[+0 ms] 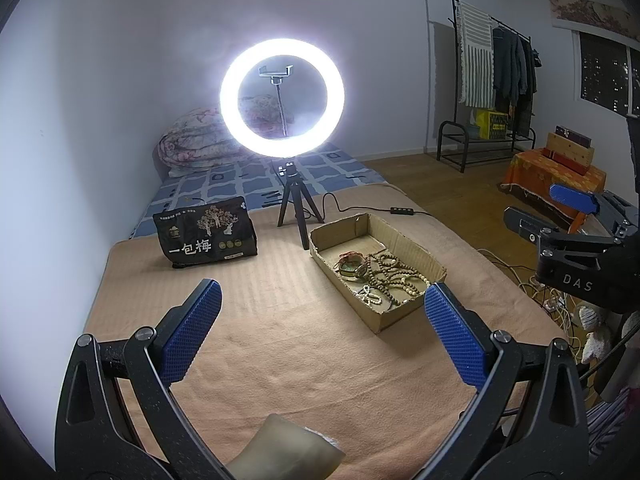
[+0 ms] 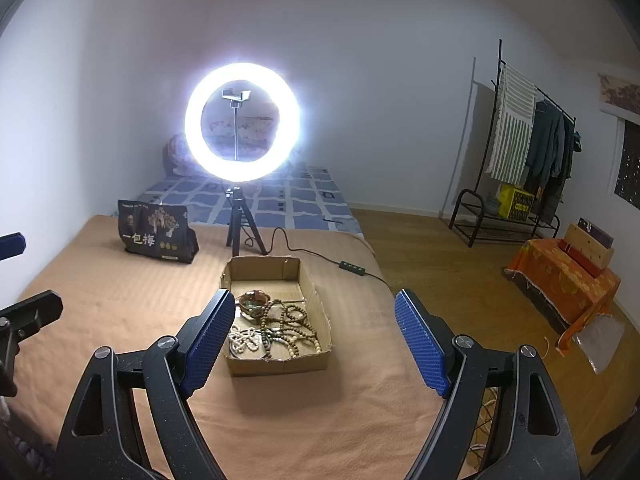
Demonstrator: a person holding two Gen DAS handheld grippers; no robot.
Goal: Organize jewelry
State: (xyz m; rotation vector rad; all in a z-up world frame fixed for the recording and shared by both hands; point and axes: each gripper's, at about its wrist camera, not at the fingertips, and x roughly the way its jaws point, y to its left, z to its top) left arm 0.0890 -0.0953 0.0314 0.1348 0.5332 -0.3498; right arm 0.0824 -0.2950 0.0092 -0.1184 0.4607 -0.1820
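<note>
Inside the cardboard tray (image 2: pixel 320 356) on the tan blanket (image 2: pixel 120 304) lies all the jewelry we can see: brown bead strands (image 2: pixel 294 326), a white bead string (image 2: pixel 244 340) and a green bangle (image 2: pixel 253 304), heaped and tangled together. We judge this fits either gathered pieces or a pile awaiting sorting. Our left gripper (image 1: pixel 322 312) and right gripper (image 2: pixel 315 326) both hang spread wide, grasping nothing. Behind, the black bag (image 1: pixel 206 232) reads "一包梅"; the right gripper's body shows "DAS".
</note>
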